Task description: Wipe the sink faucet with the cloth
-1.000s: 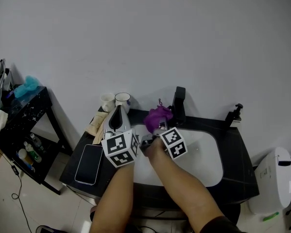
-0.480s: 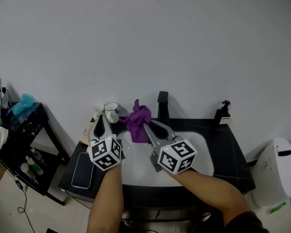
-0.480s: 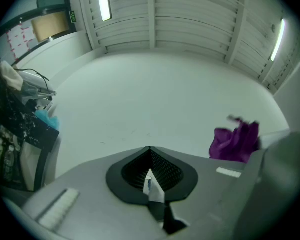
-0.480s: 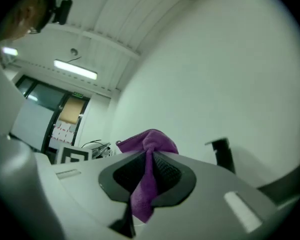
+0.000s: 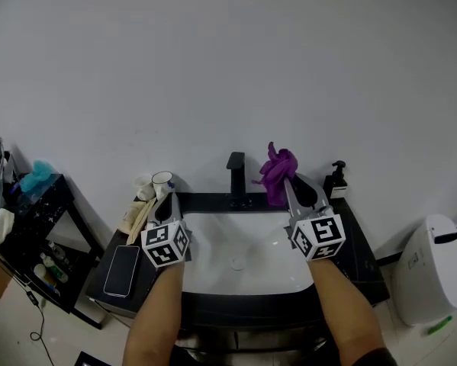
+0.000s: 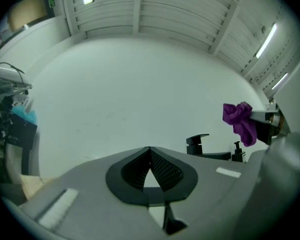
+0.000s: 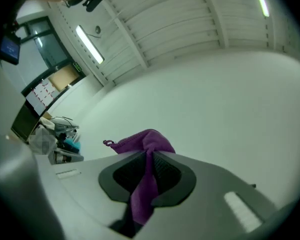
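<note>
The black faucet [image 5: 236, 178] stands upright at the back of the white sink [image 5: 213, 269]; it also shows small in the left gripper view as the faucet [image 6: 198, 144]. My right gripper [image 5: 288, 178] is raised to the right of the faucet and is shut on a purple cloth [image 5: 277, 169], which bunches above its tips. In the right gripper view the cloth [image 7: 147, 176] hangs pinched between the jaws. My left gripper [image 5: 165, 198] is shut and holds nothing, over the sink's left rim. From there the cloth [image 6: 241, 122] appears at the right.
Two cups [image 5: 161, 181] stand at the back left of the dark counter, with a phone [image 5: 122, 269] lying near its left front. A black soap dispenser [image 5: 336, 178] stands at the back right. A dark side table [image 5: 30, 204] is at far left, a white bin [image 5: 432, 269] at right.
My right gripper has carried the purple cloth from the faucet's left side across to its right and higher. The left gripper stayed near the sink's left rim. The head view shifted.
</note>
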Tool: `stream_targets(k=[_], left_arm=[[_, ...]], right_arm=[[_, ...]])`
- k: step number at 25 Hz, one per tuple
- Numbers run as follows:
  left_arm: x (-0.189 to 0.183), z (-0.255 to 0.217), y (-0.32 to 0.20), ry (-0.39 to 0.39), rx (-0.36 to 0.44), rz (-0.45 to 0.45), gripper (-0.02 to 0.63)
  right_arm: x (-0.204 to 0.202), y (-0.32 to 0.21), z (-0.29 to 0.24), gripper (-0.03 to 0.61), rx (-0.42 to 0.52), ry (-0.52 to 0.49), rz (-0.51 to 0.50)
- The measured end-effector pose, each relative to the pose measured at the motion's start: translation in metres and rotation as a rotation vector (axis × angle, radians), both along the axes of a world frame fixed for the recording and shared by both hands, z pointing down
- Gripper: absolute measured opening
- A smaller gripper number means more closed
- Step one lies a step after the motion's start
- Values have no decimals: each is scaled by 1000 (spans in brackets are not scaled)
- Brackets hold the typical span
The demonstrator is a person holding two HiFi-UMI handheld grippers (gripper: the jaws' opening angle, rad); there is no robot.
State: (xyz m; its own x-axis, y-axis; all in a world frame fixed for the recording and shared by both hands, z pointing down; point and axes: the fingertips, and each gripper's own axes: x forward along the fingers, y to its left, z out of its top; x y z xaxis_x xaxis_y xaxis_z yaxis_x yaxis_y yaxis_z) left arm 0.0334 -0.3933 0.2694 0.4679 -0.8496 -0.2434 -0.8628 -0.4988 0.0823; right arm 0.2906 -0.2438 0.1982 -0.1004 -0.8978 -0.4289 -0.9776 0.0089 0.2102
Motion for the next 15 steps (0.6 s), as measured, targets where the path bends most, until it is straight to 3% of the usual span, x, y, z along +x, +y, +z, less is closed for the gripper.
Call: stream_targets(k=[3, 8, 15], left_arm=[[16, 8, 4, -34, -19, 45, 18], [39, 3, 11, -114, 28, 91, 18], [56, 15, 15, -220, 30, 119, 18]], right_arm=[[16, -10, 40, 41, -83, 1, 37], [20, -23, 64, 42, -185, -87, 20], [17, -23, 75, 43, -236, -6, 82]])
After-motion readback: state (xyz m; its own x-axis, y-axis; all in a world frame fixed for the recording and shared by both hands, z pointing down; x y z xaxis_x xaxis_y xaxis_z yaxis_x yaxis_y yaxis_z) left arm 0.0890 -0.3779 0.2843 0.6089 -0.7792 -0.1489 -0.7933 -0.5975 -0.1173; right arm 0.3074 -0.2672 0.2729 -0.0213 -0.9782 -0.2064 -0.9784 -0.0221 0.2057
